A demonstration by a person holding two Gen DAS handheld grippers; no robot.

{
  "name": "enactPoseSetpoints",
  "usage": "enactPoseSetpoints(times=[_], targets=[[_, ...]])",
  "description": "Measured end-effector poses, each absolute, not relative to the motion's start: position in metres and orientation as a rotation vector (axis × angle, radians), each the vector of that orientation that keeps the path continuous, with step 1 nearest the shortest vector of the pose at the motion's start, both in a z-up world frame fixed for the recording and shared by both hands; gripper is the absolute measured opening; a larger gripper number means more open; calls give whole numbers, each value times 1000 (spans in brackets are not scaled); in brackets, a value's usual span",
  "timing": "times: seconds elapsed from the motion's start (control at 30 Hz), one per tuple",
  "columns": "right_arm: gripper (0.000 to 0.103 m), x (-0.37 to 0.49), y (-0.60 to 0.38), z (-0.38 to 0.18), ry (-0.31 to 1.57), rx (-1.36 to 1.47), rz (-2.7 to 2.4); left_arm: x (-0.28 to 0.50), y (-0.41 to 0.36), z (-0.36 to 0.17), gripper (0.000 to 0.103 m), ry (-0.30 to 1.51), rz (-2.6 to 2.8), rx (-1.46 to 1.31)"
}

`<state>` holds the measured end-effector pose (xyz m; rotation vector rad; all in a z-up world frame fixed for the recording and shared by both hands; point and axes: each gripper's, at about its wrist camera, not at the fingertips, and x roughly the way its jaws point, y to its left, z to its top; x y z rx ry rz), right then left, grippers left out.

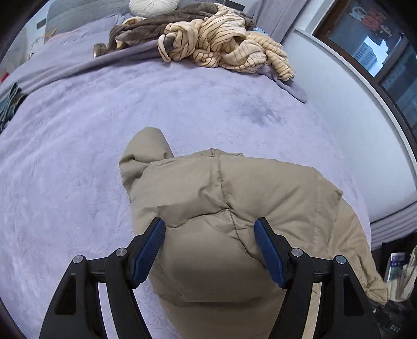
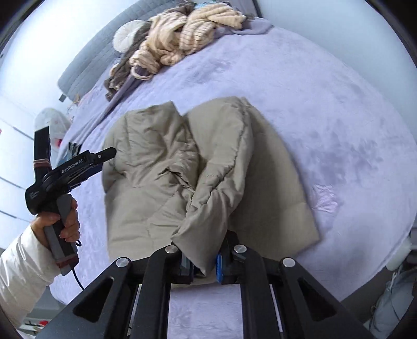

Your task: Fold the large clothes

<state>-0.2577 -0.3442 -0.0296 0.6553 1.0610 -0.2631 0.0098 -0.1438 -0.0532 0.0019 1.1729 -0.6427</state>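
Note:
A large beige padded jacket [image 1: 221, 198] lies partly folded on the lilac bed cover [image 1: 78, 135]. My left gripper [image 1: 209, 229] is open and empty, its blue pads [image 1: 148, 250] hovering just above the jacket's near part. In the right wrist view the jacket [image 2: 161, 161] lies in the middle of the bed cover [image 2: 325, 109]. My right gripper [image 2: 204, 266] is shut on a fold of the jacket's fabric at its near edge. The left gripper [image 2: 109, 153] shows at the left, held by a hand, beside the jacket's left edge.
A heap of striped cream and brown clothes [image 1: 213, 39] lies at the far end of the bed, with a round white cushion [image 1: 153, 6] behind it. A window [image 1: 378, 44] is at the right. The heap also shows in the right wrist view [image 2: 177, 39].

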Motion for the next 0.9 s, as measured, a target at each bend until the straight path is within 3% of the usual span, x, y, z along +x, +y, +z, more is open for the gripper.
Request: enactPoseSetpoints(times=[0.4,0.5,0.73,0.9], targets=[[15,-295,-422,-97,1125,844,-436,-43,-286,-65,72,1100,-760,184],[24,-302,-442,-109,1146,971,-392,-44,-289,-71,72,1102,-741,215],[57,-296,-470,-47,993,910,-343,-34,-277,-79,74,1127,-723,193],[59,-221,-479,-53,978,951,-190,-35,-277,-78,75,1122,-713,203]])
